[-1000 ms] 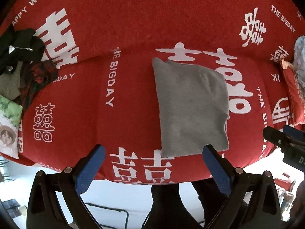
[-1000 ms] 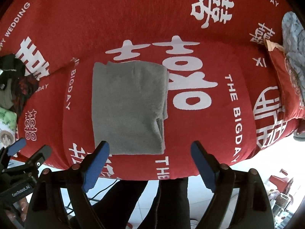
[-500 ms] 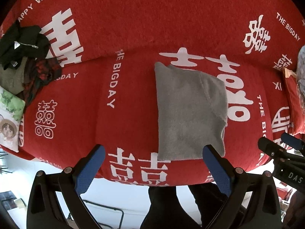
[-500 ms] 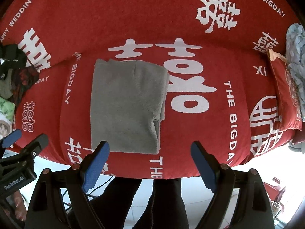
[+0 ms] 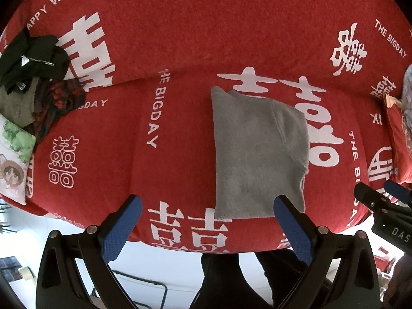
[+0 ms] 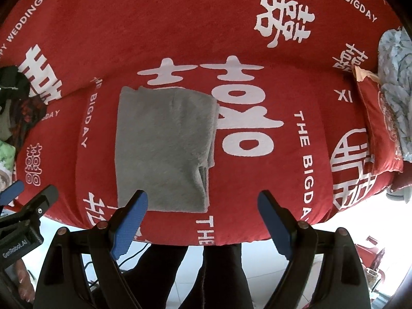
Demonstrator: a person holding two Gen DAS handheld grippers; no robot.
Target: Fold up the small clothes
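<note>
The grey garment [image 5: 257,154] lies folded into a neat rectangle on the red sofa cover [image 5: 180,38]; both tools, left [image 5: 207,225] and right [image 6: 202,219], gape wide and empty, while an unfolded pile [image 5: 33,77] waits far left.

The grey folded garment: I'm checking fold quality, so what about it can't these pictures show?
- Grey folded garment, left wrist view: what kind of garment it is; the folds hide its shape.
- Its near left corner, right wrist view: covered by the right claw's blue pad.
- Layers beneath: only edges peek out on its right side.
- Clothes pile: cut by the frame edge.
</note>
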